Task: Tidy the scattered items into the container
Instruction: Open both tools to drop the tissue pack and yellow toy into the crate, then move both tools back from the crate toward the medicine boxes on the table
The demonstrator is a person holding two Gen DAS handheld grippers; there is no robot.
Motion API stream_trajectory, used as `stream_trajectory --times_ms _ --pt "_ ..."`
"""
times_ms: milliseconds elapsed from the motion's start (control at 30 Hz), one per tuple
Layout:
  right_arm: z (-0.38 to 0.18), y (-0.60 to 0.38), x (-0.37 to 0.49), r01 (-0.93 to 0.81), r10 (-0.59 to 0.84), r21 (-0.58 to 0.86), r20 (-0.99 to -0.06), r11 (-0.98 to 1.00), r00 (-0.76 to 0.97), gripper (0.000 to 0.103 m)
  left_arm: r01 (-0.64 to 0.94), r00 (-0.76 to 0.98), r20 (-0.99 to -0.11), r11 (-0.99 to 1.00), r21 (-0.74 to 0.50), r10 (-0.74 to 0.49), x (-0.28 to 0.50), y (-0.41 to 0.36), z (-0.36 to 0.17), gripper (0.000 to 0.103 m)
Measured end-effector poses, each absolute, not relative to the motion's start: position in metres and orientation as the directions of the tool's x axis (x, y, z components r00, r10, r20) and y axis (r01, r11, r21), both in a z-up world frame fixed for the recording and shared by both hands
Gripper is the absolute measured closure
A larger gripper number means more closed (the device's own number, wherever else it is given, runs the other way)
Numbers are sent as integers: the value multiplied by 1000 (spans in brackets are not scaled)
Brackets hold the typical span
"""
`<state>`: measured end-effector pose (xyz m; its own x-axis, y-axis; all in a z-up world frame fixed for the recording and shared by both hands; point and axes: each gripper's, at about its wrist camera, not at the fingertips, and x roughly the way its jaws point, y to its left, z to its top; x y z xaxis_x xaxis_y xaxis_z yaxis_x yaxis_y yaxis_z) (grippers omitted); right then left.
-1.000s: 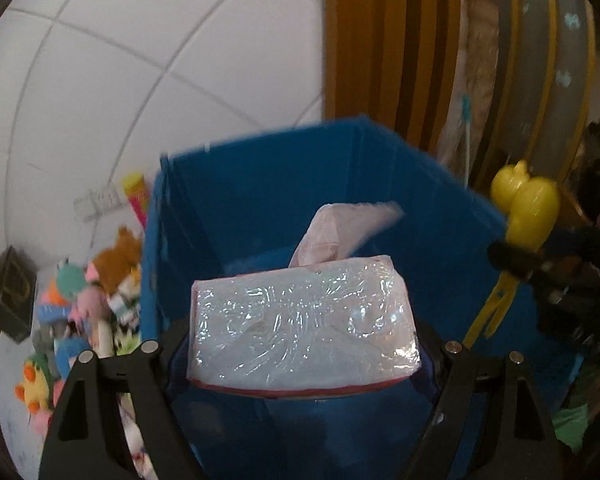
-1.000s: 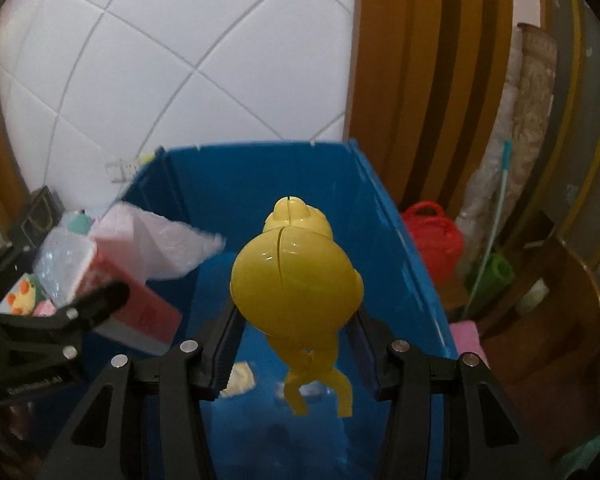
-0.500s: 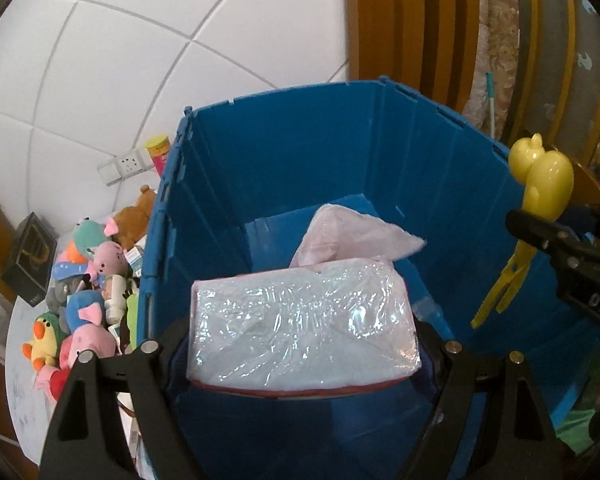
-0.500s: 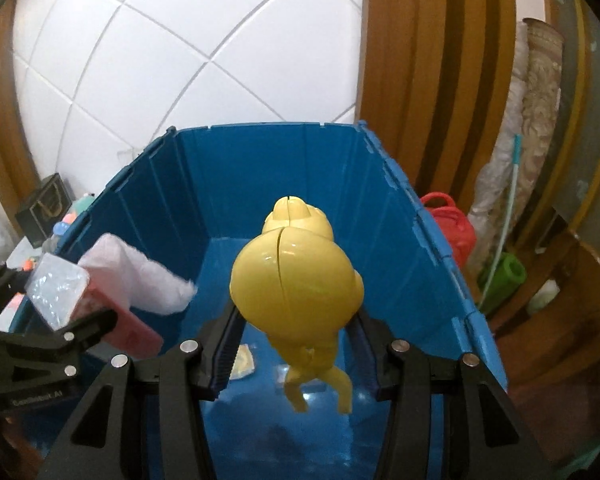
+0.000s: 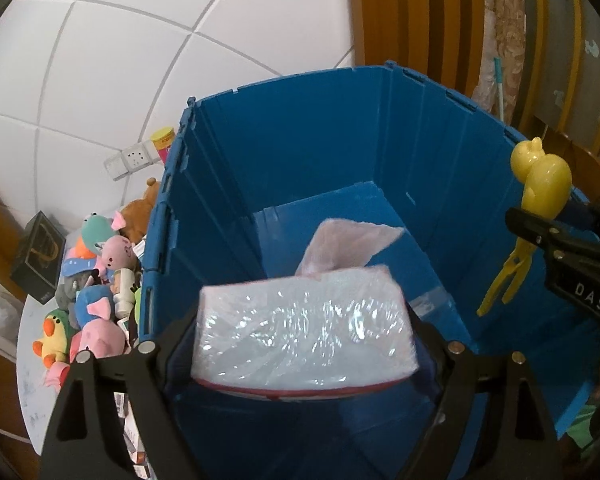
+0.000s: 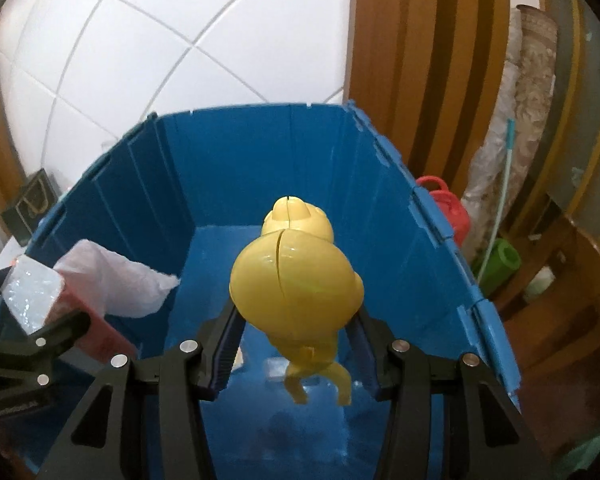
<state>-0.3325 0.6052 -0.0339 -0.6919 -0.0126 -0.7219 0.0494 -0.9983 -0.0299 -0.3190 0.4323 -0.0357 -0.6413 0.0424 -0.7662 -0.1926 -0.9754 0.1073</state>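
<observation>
My left gripper (image 5: 304, 332) is shut on a tissue pack (image 5: 304, 328) wrapped in clear plastic, with a pink tissue sticking out of its top, held over the open blue crate (image 5: 300, 152). My right gripper (image 6: 296, 336) is shut on a yellow duck-shaped clip toy (image 6: 296, 284), held over the same blue crate (image 6: 240, 168). The duck (image 5: 540, 180) shows at the right of the left wrist view, and the tissue pack (image 6: 36, 292) at the left of the right wrist view. The crate floor holds a few small flat items.
A pile of plush toys (image 5: 96, 280) lies on a white table left of the crate, with a black box (image 5: 40, 256) and a yellow-capped tube (image 5: 162, 144). A red jug (image 6: 448, 208), a green object (image 6: 500, 264) and wooden furniture stand right of the crate.
Both grippers have risen and tilted down over the crate, so more of its inside and floor shows. Both holds are unchanged.
</observation>
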Motion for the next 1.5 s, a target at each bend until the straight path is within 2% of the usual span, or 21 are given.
stream_trajectory --times_ms 67,133,200,233,433,600,767,900,1200,1500 --pt "-36 605 -334 54 -14 -31 -732 -998 -681 51 -190 -652 -757 -976 109 42 -318 432 -34 5" --pt "-36 605 -334 57 -13 -34 -734 -998 -679 44 -187 -664 -747 -976 116 39 -316 433 -32 2" --pt "-35 604 -332 57 -12 -37 -730 -998 -684 28 -184 -666 -745 -976 116 36 -316 433 -32 2" --pt "-35 603 -331 58 -11 -39 -728 -998 -686 26 -182 -667 -745 -976 116 36 -316 433 -32 2" --pt "-34 604 -330 60 -19 -31 -723 -998 -690 25 -177 -675 -737 -978 114 36 -315 434 -31 2" --pt "-32 606 -329 58 -28 -17 -716 -998 -698 15 -167 -683 -729 -980 110 35 -314 433 -29 2" --pt "-29 610 -326 42 -32 2 -695 -999 -718 11 -148 -701 -712 -985 89 41 -309 427 -25 2" --pt "-26 614 -322 32 -45 32 -676 -999 -736 1 -131 -718 -694 -989 63 51 -298 415 -18 2" --pt "-20 612 -310 31 -94 111 -632 -993 -770 0 -39 -800 -600 -996 81 -18 -249 369 3 2" --pt "2 525 -271 150 -181 102 -582 -984 -793 0 35 -814 -579 -999 38 -50 -208 287 7 2"
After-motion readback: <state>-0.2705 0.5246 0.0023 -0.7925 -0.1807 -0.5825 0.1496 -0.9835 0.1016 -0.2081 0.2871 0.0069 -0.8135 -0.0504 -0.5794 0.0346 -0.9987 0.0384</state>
